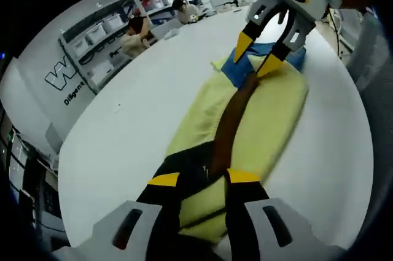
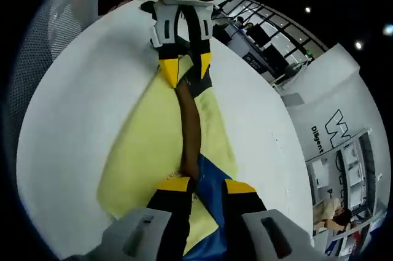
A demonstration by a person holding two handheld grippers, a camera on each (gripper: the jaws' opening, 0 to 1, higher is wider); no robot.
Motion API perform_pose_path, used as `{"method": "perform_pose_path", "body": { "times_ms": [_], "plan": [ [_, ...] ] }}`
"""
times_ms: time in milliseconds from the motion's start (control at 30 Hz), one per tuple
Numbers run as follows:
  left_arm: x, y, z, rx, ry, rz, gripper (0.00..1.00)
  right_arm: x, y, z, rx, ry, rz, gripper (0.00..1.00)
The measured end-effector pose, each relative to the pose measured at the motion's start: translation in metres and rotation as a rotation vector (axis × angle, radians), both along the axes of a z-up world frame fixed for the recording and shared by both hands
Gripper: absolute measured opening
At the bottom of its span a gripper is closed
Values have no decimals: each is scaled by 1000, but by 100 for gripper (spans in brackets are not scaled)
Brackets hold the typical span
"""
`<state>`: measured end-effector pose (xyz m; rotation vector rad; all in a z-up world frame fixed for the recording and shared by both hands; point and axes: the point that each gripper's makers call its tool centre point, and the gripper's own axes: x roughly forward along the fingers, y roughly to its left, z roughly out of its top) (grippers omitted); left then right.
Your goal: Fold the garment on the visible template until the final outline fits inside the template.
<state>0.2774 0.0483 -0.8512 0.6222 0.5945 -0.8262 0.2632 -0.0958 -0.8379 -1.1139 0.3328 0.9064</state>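
Pale yellow flat fabric sheet [image 1: 270,120], prob. the template, lies on the round white desk [image 1: 129,120]; blue cloth [image 1: 236,67] pokes out from under its far end in left gripper view. Dark brown garment [image 1: 230,123], bunched into a long strip, runs along the yellow sheet between both tools.

Left tool [image 1: 202,179]: jaws closed on near dark end of garment. Right tool [image 2: 200,183]: jaws closed on the other end, by the blue cloth.

Step, my read: garment held stretched end to end. To do well: keep tension even, stay centred over yellow, lower both ends together so no part spills past the edge.

Pose: tools face each other, opposite ends, low over the desk, tilted down.
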Motion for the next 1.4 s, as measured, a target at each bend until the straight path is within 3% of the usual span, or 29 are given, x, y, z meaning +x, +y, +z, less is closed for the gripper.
{"method": "perform_pose_path", "body": {
  "times_ms": [100,300,333,367,467,600,733,833,867,1000,1200,1400],
  "plan": [
    [5,6,-2,9,0,9,14,-1,0,-2,-7,8,7,1],
    [6,5,-3,27,-14,-7,9,0,-1,-4,-4,19,-4,0],
    [7,4,-4,28,-13,-9,9,1,-1,-3,16,34,-15,0],
    [7,4,-4,28,-13,-8,8,0,1,-3,92,85,-60,0],
    [7,3,-2,16,-8,0,7,3,0,2,200,138,-119,0],
    [7,3,4,-6,-11,1,4,7,-1,11,291,170,-153,0],
    [11,3,17,-14,-50,24,4,12,0,23,384,197,-203,0],
    [18,2,31,-42,-84,54,4,17,-2,29,394,188,-212,0],
    [22,0,39,-86,-86,86,4,19,-2,33,400,184,-219,0],
    [33,-1,63,-147,-103,123,4,27,-2,48,433,165,-234,0],
    [52,0,80,-166,-121,159,4,44,-4,67,467,129,-269,0],
    [76,0,100,-136,-165,180,5,68,-4,88,418,92,-285,0]
  ]
}}
